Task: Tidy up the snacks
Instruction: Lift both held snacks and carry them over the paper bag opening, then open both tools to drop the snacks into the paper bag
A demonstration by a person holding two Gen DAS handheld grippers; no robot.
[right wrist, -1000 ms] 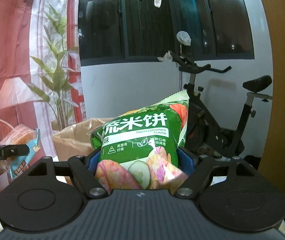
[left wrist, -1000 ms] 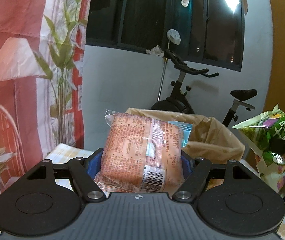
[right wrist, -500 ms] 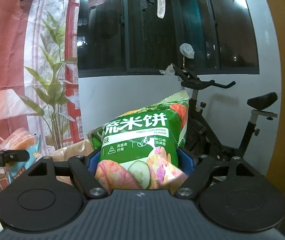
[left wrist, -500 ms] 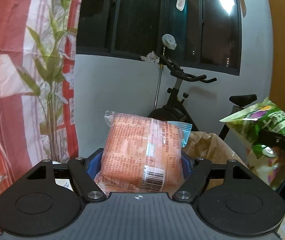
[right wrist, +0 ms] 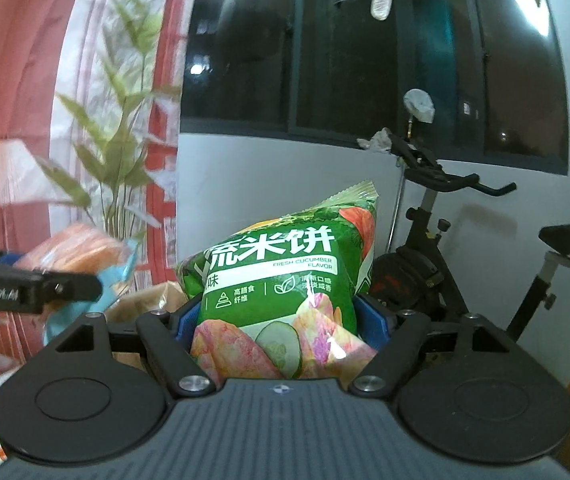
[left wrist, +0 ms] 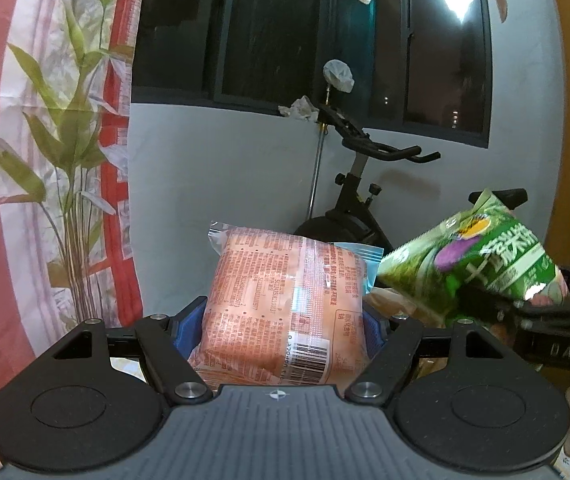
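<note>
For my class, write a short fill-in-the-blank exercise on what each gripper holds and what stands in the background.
1. The left gripper is shut on an ____ snack packet.
2. The right gripper is shut on a ____ rice cracker bag.
3. Against the white wall stands an exercise ____.
4. The bag's English label reads "fresh ____ flavor".

Missing words: orange; green; bike; cucumber

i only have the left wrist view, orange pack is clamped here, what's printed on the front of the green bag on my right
Observer: The right wrist view shows the green bag from the front: "Fresh Cucumber Flavor", with a cucumber slice pictured.
Operator: is it gripped properly
Observer: Yes, the right gripper has a blue pad pressed on each side of it.
Operator: anything below it
Observer: A crumpled brown bag shows just behind the left finger.
</note>
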